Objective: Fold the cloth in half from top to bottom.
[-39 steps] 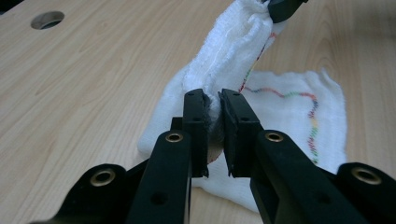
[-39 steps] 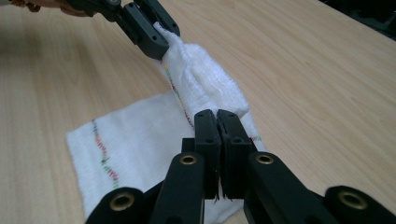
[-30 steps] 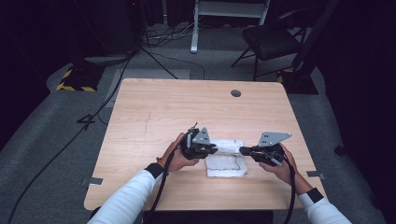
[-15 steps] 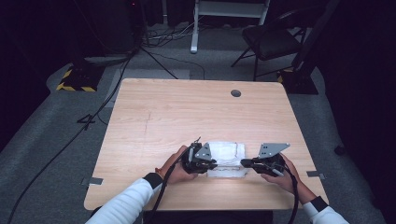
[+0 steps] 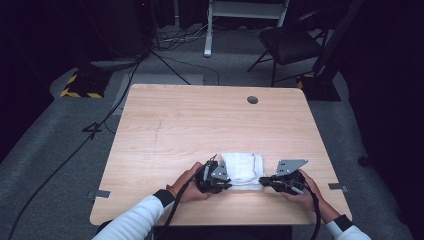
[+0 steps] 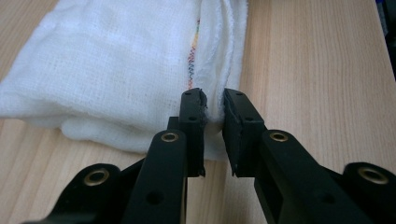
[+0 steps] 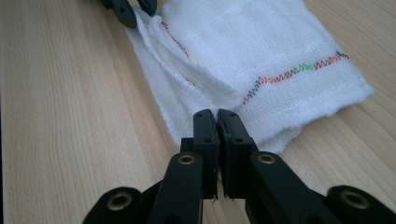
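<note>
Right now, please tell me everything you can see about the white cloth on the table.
The white cloth is a thin, loosely woven fabric, folded into a flat rectangle with a multicoloured zigzag stitch along its hem. It lies near the front edge of the wooden table. The left gripper pinches a folded edge at one corner; the right gripper is closed on the edge at another corner.

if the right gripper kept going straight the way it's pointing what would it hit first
Most likely the white cloth itself: the right gripper is shut on its near edge, and the folded cloth lies straight ahead. Beyond that, the left gripper holds the far corner, though depth is hard to judge.
</note>
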A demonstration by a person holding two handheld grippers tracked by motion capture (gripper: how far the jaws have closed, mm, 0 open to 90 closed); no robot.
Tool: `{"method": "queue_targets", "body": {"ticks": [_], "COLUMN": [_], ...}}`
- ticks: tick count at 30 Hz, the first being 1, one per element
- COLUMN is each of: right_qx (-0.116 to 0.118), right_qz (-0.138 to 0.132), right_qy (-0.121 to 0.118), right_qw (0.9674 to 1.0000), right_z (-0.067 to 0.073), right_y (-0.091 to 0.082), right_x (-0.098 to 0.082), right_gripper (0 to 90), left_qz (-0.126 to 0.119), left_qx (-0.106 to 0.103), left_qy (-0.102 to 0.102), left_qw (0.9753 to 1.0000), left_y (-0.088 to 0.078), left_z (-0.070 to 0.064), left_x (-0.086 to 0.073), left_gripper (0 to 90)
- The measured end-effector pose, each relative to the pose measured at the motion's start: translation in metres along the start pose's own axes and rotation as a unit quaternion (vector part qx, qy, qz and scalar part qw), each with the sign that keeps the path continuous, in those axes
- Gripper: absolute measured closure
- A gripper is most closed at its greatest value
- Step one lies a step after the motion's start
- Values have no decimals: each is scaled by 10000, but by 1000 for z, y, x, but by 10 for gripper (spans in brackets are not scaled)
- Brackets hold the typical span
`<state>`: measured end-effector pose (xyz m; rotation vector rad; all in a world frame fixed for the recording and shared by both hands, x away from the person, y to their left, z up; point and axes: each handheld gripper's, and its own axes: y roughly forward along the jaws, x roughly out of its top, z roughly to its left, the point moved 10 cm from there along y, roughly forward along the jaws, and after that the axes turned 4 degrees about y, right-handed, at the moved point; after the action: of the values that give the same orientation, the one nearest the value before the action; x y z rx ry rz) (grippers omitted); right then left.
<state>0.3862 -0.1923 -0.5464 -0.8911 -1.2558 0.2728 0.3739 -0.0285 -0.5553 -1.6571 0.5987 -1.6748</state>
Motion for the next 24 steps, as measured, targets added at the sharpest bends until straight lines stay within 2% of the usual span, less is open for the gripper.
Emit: {"method": "queue_targets", "body": {"ticks": [8,16,22,24], "right_qx": [-75,-163,-267,-334], "right_qz": [4,-26,-209,-300], "right_qy": [48,126,198,216], "right_qw": [10000,9998,9992,9988], "right_z": [1,1,-3,-5], "right_y": [-5,-11,-20,-25], "right_x": [-9,-17,-14,-11], "right_gripper": [861,841,792,749], "left_qz": [93,39,-159,-272], "left_qx": [30,48,146,230], "left_qy": [-39,-125,-231,-267], "left_qw": [9999,9999,9995,9990], "left_y": [-1,-6,-21,-27], "left_z": [-5,-6,-2,2], "left_x": [-8,-11,-10,-8], "left_gripper": [779,750,709,683]}}
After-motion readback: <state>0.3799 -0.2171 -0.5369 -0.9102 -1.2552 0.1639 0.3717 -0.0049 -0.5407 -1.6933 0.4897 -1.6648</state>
